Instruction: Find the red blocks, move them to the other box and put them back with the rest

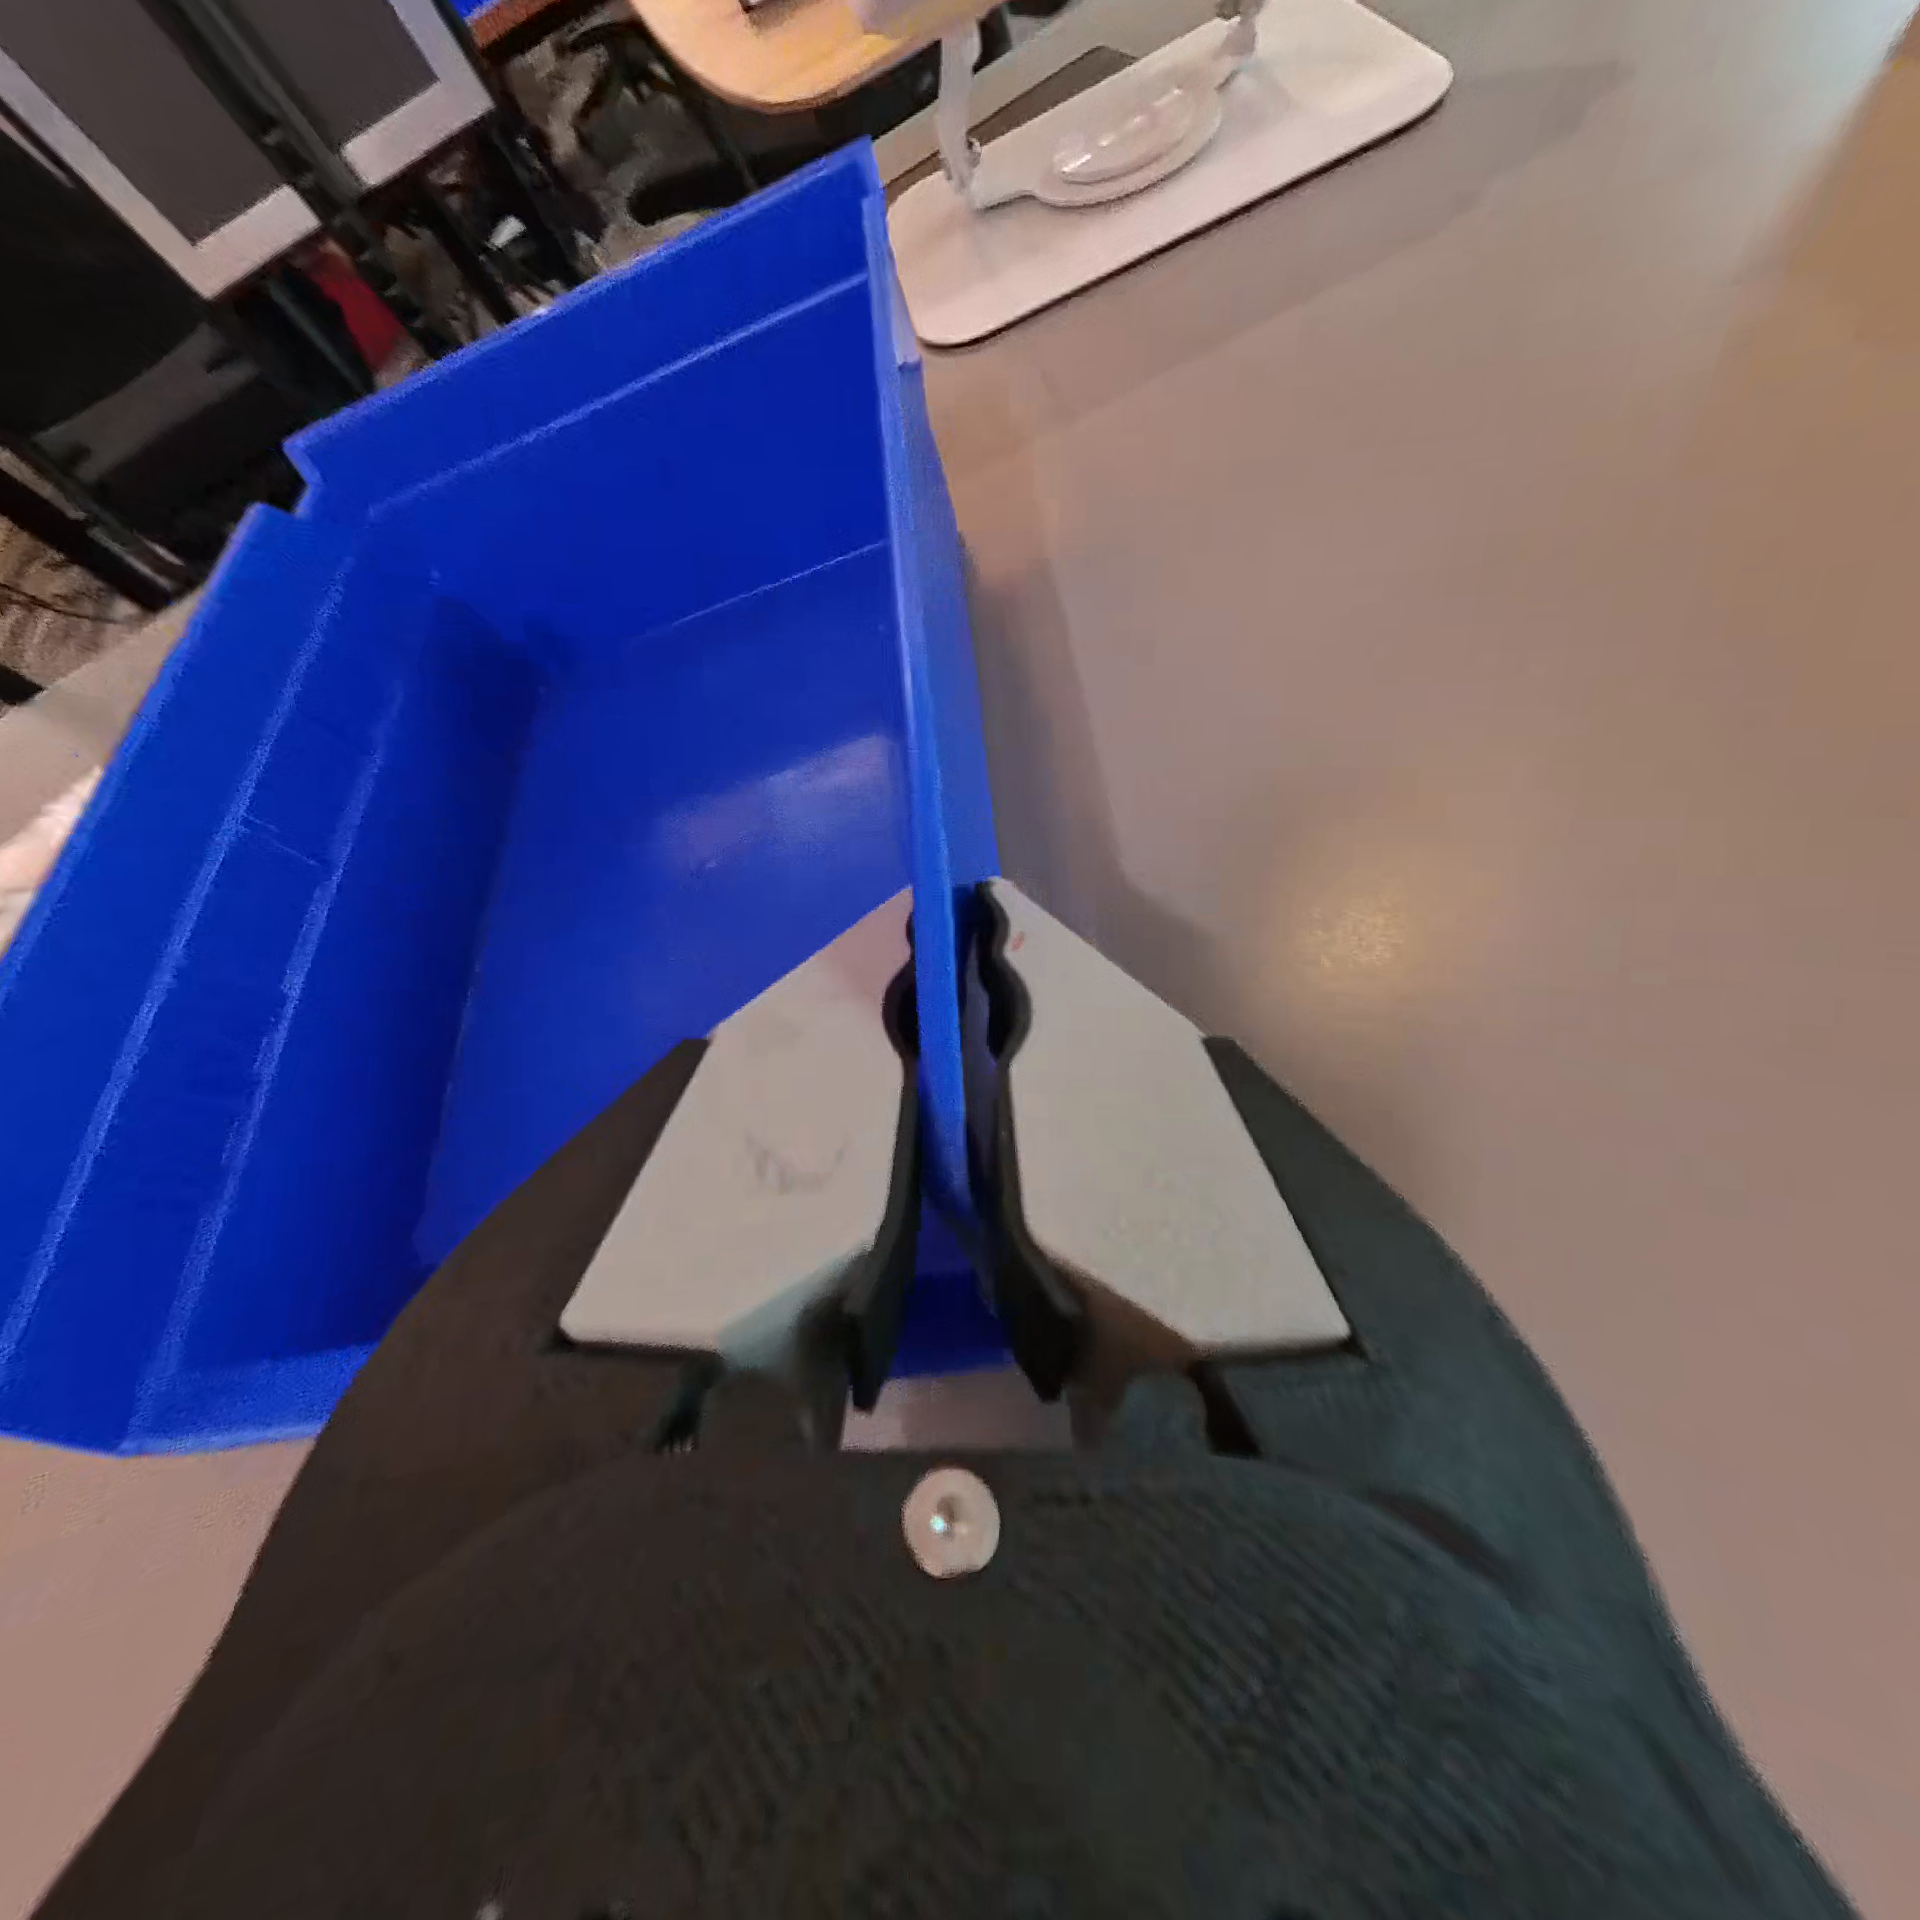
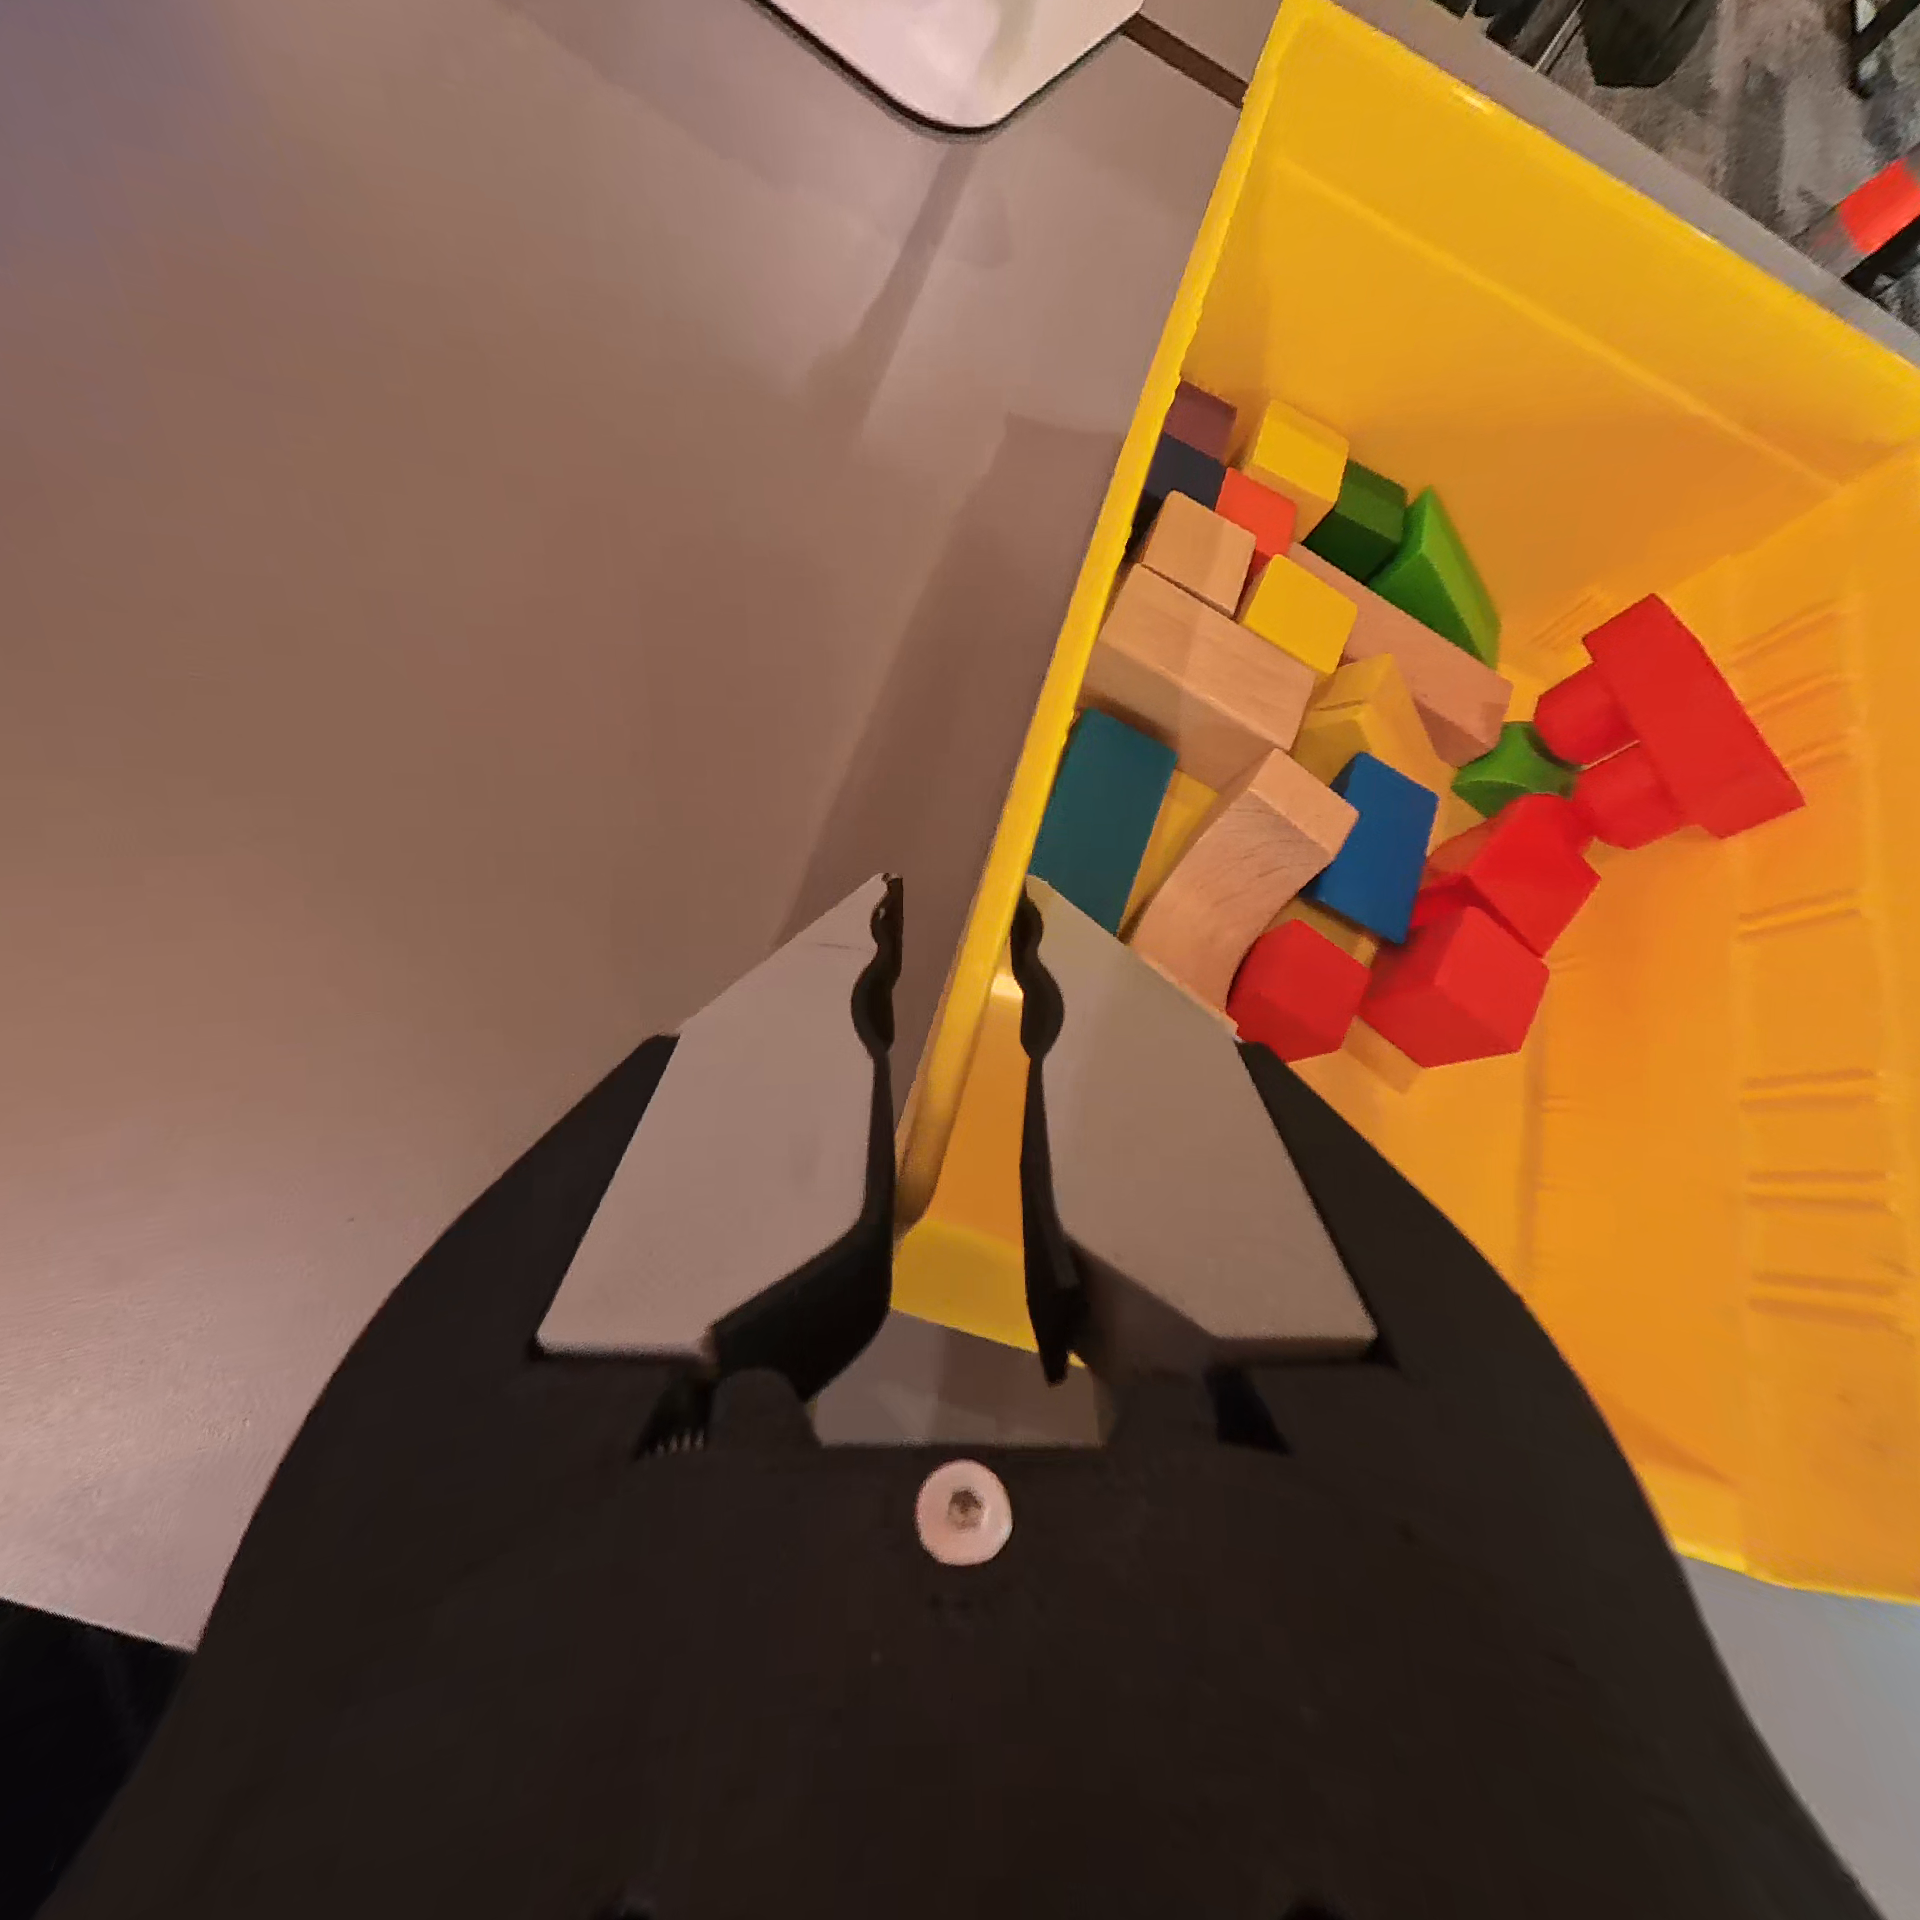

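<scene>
Two grippers at two bins on a smooth grey-brown tabletop [image 1: 1455, 727].

L gripper [image 1: 948, 914] is clamped on the right wall of the blue bin [image 1: 582, 831], pads pressed on both sides of the wall; nothing shows inside the bin. R gripper [image 2: 956, 914] straddles the yellow bin [image 2: 1507, 343] wall w/ a gap on the outer side, so it isn't gripping. Red blocks [image 2: 1475, 935] lie in the yellow bin at 3 o'clock of the R fingertips, among other coloured and plain wood blocks [image 2: 1226, 675]. A white mat [image 1: 1143, 208] w/ a stand sits at 12–1 o'clock in the left view; dark frames, panels and carpet lie beyond the table edge at 10–11. No readable writing or brands.
</scene>
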Tool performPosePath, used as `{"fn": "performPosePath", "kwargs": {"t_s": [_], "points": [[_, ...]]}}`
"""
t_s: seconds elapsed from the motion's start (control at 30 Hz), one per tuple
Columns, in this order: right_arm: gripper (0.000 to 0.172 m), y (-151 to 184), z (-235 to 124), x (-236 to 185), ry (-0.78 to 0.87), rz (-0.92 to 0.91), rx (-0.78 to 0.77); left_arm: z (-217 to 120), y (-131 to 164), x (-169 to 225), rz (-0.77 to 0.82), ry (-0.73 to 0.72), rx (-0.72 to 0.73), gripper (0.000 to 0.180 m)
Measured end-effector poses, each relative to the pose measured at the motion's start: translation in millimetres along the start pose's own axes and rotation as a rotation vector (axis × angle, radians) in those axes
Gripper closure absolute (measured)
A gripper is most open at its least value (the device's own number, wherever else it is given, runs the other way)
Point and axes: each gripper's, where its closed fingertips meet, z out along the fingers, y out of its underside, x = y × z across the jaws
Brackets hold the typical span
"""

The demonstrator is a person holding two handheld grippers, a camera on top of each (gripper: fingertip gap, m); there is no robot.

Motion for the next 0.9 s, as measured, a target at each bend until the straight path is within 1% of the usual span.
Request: {"fn": "performPosePath", "kwargs": {"t_s": [0.03, 0.1, 0.2, 0.27, 0.33, 0.4, 0.5, 0.57, 0.67, 0.8, 0.9], "points": [[0.156, 2, -1, 2, 0.001, -0.003, -0.009, -2, 1, 0, -0.037, 0.048, 0.005, 0.178], [0.159, 6, -2, 9, 0.001, 0.005, -0.022, -5, 1, -8, -0.032, 0.047, 0.014, 0.178], [0.169, 14, -4, 29, 0.019, 0.031, -0.031, -14, -2, -21, -0.078, 0.056, 0.035, 0.178], [0.17, 17, -5, 37, -0.017, 0.084, -0.02, -27, -12, -33, -0.113, 0.056, 0.093, 0.177], [0.17, 18, -7, 38, -0.027, 0.1, -0.017, -41, -21, -43, -0.146, 0.055, 0.138, 0.177], [0.17, 12, -7, 29, -0.024, 0.082, -0.008, -53, -26, -53, -0.116, 0.009, 0.158, 0.177], [0.17, 1, -4, 5, 0.003, 0.033, -0.006, -69, -34, -64, -0.07, -0.073, 0.177, 0.177], [0.168, -8, -1, -16, -0.019, 0.041, 0.012, -83, -41, -67, -0.069, -0.081, 0.201, 0.177], [0.169, -23, 1, -51, -0.048, 0.054, 0.034, -100, -51, -68, -0.08, -0.063, 0.239, 0.177], [0.166, -49, 4, -116, -0.104, 0.029, 0.035, -113, -59, -68, -0.077, -0.054, 0.27, 0.177], [0.16, -73, 5, -176, -0.177, -0.03, 0.043, -123, -60, -72, -0.081, -0.047, 0.281, 0.177]]}}
